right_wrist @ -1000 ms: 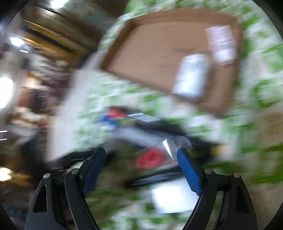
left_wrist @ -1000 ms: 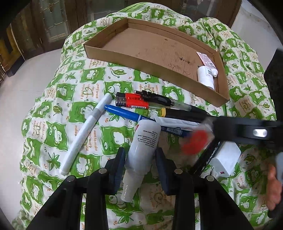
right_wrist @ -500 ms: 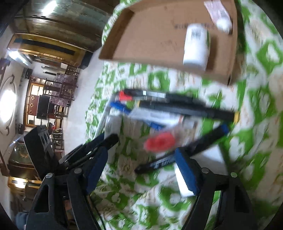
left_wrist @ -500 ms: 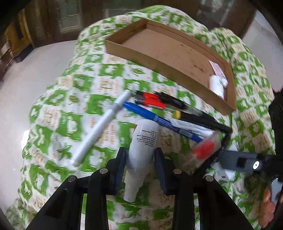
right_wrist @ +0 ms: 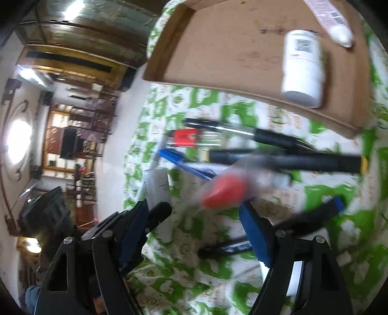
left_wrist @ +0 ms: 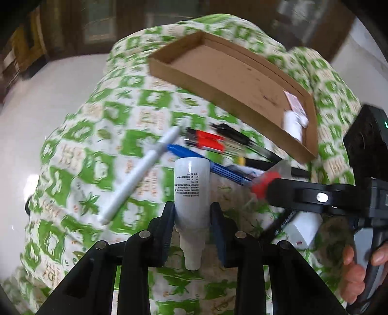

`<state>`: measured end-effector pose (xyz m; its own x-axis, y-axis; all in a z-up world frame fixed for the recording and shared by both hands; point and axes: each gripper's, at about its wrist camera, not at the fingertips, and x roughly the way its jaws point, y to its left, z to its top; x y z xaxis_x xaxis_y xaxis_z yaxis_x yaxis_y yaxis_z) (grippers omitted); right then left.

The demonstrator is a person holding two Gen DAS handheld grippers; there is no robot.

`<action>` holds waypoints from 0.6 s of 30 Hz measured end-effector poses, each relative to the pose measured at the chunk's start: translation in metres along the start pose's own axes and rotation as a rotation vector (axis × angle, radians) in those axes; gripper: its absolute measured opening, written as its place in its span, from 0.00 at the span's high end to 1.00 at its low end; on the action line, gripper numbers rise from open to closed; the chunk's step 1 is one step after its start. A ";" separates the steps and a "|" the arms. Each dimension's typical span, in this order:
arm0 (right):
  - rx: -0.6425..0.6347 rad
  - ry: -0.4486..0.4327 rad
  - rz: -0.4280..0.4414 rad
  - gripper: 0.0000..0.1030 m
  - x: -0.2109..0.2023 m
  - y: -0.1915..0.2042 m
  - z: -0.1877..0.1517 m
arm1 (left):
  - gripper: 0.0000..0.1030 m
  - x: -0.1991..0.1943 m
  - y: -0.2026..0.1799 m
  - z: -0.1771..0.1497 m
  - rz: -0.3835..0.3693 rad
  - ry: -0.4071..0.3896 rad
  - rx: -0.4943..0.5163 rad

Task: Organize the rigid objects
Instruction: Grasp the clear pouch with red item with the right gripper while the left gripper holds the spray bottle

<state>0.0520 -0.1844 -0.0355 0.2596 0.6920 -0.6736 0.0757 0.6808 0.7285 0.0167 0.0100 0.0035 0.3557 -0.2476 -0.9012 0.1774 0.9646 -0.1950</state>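
Observation:
A white spray bottle [left_wrist: 191, 189] lies on the green-and-white cloth, nozzle toward the camera. My left gripper [left_wrist: 192, 218] straddles its lower body. The jaws are closing and both pads touch its sides. In the right wrist view the same bottle [right_wrist: 157, 184] shows beside the left fingers [right_wrist: 160, 210]. My right gripper [right_wrist: 194, 206] is open and hangs just short of a blurred clear packet with a red piece [right_wrist: 225, 191]. In the left wrist view one right finger [left_wrist: 291, 193] covers part of that packet [left_wrist: 264, 179].
A cardboard tray [left_wrist: 218, 72] at the far side holds a white jar [right_wrist: 303, 67] and a pink tube [right_wrist: 332, 19]. A white marker [left_wrist: 143, 169], red lighter [left_wrist: 208, 143], blue pen [left_wrist: 194, 155], black pens [right_wrist: 286, 161] and a white box [left_wrist: 303, 230] lie about. A hand [left_wrist: 354, 273] holds the right gripper.
The left jaws narrowed onto the white bottle, which turned straight between them. The right gripper came down closer to the red-and-clear packet.

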 end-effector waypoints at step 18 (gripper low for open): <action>0.110 -0.072 -0.160 0.44 0.013 0.006 0.021 | 0.70 0.008 0.003 0.002 0.023 0.028 -0.008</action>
<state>0.0756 -0.1764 -0.0370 0.3035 0.5558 -0.7739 0.2251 0.7474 0.6251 0.0223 0.0104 -0.0038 0.3342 -0.2227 -0.9158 0.1620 0.9708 -0.1769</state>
